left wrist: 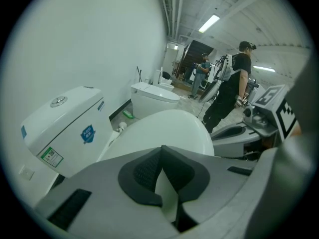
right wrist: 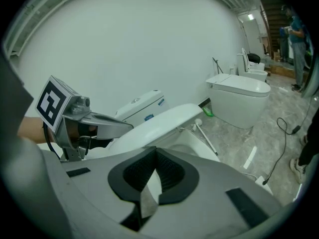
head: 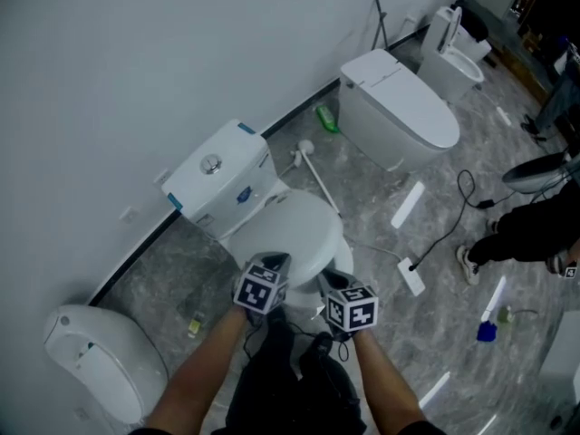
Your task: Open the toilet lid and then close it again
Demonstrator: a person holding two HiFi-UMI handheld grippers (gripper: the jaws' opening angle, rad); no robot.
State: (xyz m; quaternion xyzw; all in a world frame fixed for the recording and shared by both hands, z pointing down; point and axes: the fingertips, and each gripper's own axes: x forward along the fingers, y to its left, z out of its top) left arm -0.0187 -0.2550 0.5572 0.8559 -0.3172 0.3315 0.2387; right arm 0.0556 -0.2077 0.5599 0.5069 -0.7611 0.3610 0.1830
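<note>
The white toilet has its tank [head: 217, 175] against the wall and its oval lid [head: 292, 229] in front of it. In the right gripper view the lid [right wrist: 164, 119] stands tilted a little above the seat [right wrist: 199, 146], with a gap under it. My left gripper [head: 275, 263] is shut, and its tips are at the lid's near left edge. My right gripper [head: 333, 279] is shut too, just right of the left one at the lid's front rim. The lid [left wrist: 164, 133] fills the space beyond the left gripper's [left wrist: 160, 151] closed tips. Neither gripper holds anything.
A second toilet [head: 399, 107] stands further right along the wall, and another [head: 91, 361] at lower left. A toilet brush [head: 313, 166] and a green bottle [head: 326, 118] lie on the floor between the toilets. At right are a cable [head: 453, 229], a blue object [head: 487, 332] and a person's legs [head: 521, 234].
</note>
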